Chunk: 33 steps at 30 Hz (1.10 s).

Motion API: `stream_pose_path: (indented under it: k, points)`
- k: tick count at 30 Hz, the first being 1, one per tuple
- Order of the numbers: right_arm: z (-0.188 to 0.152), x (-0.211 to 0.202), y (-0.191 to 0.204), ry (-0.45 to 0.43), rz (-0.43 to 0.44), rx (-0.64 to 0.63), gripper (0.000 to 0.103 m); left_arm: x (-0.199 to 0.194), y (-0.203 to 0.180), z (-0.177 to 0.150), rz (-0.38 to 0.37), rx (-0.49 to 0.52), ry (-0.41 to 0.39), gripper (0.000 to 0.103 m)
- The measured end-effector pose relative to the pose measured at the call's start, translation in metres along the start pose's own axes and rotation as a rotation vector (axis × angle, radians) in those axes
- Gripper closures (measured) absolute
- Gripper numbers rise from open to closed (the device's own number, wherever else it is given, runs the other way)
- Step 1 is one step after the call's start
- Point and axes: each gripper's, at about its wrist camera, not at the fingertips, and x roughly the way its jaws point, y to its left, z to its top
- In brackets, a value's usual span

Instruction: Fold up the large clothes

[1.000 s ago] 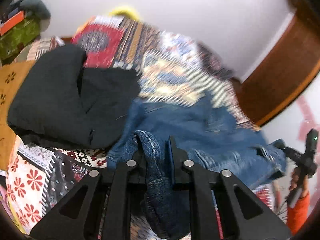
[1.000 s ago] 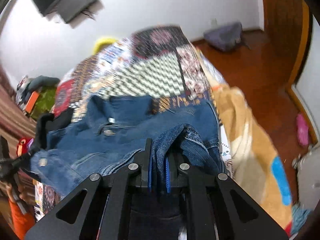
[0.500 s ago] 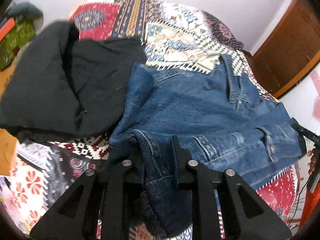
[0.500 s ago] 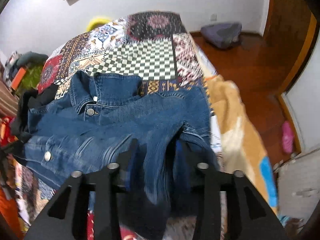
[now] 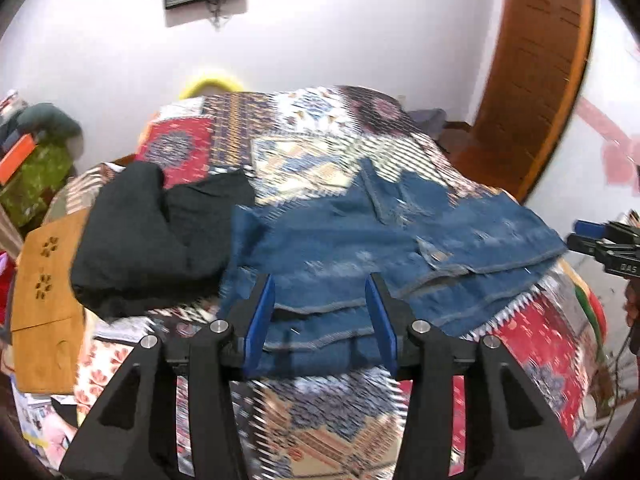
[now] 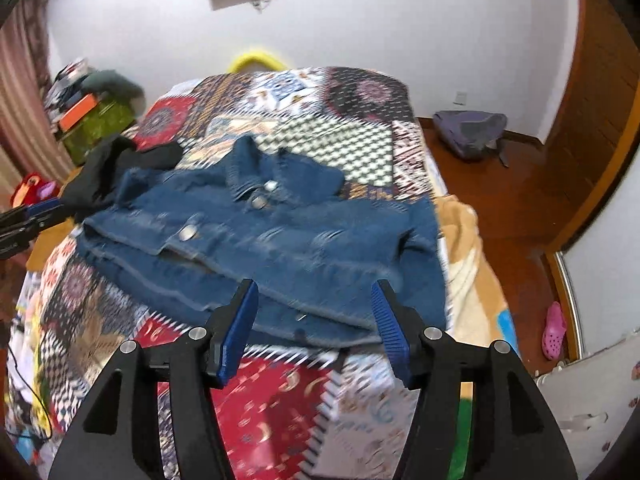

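A black cloth (image 5: pixel 160 236) is seen lying next to the blue jean jacket (image 6: pixel 272 236), touching its edge. The jacket is spread flat on the patchwork bed cover (image 6: pixel 280 396). The left gripper (image 5: pixel 320 312) & right gripper (image 6: pixel 314 312) are both held wide open w/ nothing gripped, just above the jacket's near edge.

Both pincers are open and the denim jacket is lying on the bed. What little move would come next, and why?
Probably the right gripper reaches for the sleeve at the denim jacket's right side to fold it inward. The jacket lies spread, buttons up, unfolded, on the quilt; the left gripper is open too.
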Motion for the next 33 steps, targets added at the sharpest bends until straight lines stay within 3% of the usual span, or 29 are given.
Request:
stream_pose_path:
  k: [4,6,12,16,21,28,33]
  points:
    - [-0.016,0.009,0.020,0.044,0.041,-0.033,0.048,0.017,-0.018,-0.021,-0.010,0.026,0.056,0.054]
    - [-0.023,0.019,0.028,0.073,0.062,-0.041,0.048,0.031,-0.025,-0.029,-0.011,0.032,0.095,0.048]
    - [-0.031,0.054,0.045,0.172,0.136,-0.032,0.048,0.075,-0.034,-0.049,-0.058,0.034,0.211,0.048]
    - [-0.027,0.076,0.052,0.209,0.134,-0.046,0.048,0.092,-0.036,-0.047,-0.076,0.036,0.229,0.048]
    - [-0.017,0.102,0.058,0.249,0.124,-0.072,0.045,0.113,-0.047,-0.032,-0.093,0.106,0.245,0.048]
    - [0.019,0.113,0.046,0.228,0.128,-0.127,0.048,0.158,-0.031,0.008,-0.066,0.075,0.283,0.048]
    - [0.070,0.117,0.021,0.114,-0.046,-0.070,0.048,0.163,-0.014,0.065,-0.057,0.010,0.218,0.048]
